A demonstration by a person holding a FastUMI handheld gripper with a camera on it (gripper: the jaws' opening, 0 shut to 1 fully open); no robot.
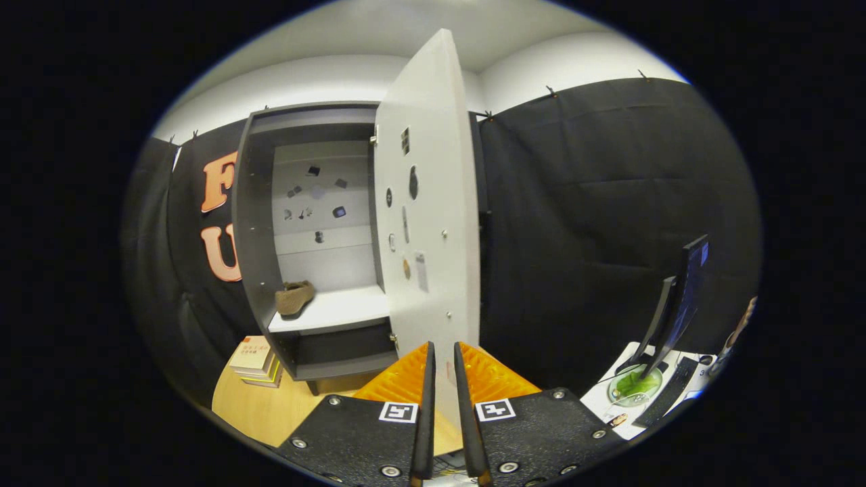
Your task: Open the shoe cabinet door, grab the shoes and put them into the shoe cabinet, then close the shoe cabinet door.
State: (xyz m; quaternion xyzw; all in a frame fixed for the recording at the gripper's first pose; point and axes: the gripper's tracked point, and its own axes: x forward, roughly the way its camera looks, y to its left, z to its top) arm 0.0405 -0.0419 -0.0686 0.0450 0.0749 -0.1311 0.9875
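Note:
The dark grey shoe cabinet [256, 223] stands on a wooden table, its white door [426, 203] swung wide open toward me. A tan shoe [294, 297] lies on the white shelf [331, 310] inside, at the shelf's left end. My gripper [443, 348] is at the door's free edge near its bottom, one finger on each side of the panel. The fingers stand almost together with the door's edge filling the narrow gap between them.
A stack of books [254, 360] lies on the wooden table [270, 406] left of the cabinet's foot. To the right, a white desk carries a monitor [680, 304], a keyboard [666, 400] and a dish with something green [634, 384]. A person's arm [739, 333] shows beyond the monitor.

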